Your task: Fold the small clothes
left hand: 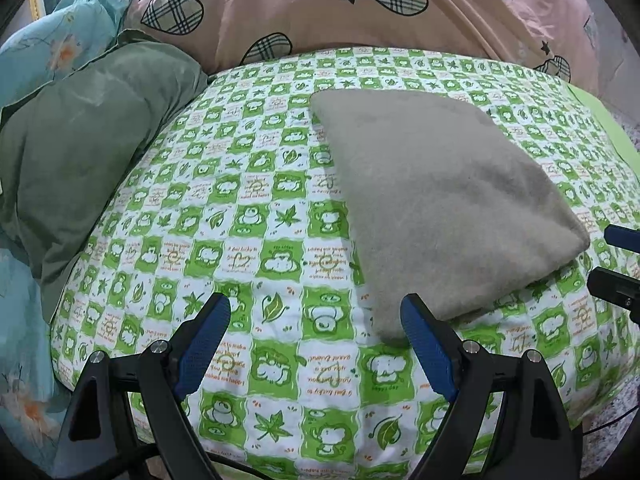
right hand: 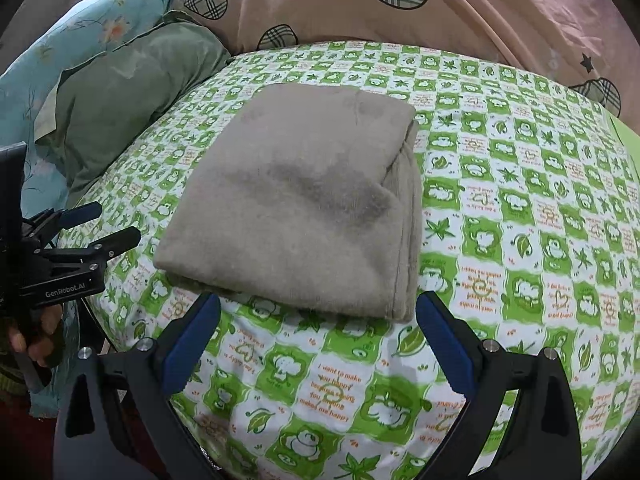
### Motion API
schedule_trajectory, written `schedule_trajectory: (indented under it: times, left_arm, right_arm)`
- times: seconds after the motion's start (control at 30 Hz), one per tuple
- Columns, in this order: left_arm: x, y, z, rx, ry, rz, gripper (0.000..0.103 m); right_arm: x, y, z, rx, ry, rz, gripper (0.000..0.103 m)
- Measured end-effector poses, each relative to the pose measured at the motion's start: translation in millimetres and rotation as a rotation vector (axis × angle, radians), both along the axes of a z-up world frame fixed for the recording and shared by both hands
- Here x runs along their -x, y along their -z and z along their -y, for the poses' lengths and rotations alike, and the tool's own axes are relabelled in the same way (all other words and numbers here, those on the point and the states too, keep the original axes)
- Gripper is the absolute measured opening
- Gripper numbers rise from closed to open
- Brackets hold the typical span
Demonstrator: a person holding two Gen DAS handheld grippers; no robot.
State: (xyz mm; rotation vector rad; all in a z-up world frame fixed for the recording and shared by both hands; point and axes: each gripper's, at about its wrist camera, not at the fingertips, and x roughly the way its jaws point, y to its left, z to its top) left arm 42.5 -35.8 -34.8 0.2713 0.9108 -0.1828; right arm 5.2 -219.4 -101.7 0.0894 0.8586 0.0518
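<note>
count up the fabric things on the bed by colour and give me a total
Grey folded cloth: 1
Green pillow: 1
Pink heart-print quilt: 1
Blue floral bedding: 1
Green-and-white checked sheet: 1
Total: 5

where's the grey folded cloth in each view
Left wrist: cloth lies right of centre, its near corner by the left gripper's right finger.
Right wrist: cloth lies centre, just beyond the open right gripper.
Shared landmark: the green pillow, at left in both views, on the checked sheet.
</note>
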Motion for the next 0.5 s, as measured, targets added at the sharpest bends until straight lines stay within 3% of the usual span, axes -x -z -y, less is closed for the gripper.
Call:
schedule_trajectory:
  times: [0.5]
  left_arm:
    - [-5.2,-1.9,5.4,0.005,0.001,0.003,0.087]
  right_arm:
    - [-5.9,3.8,3.8,0.0,0.002,-0.012,0.098]
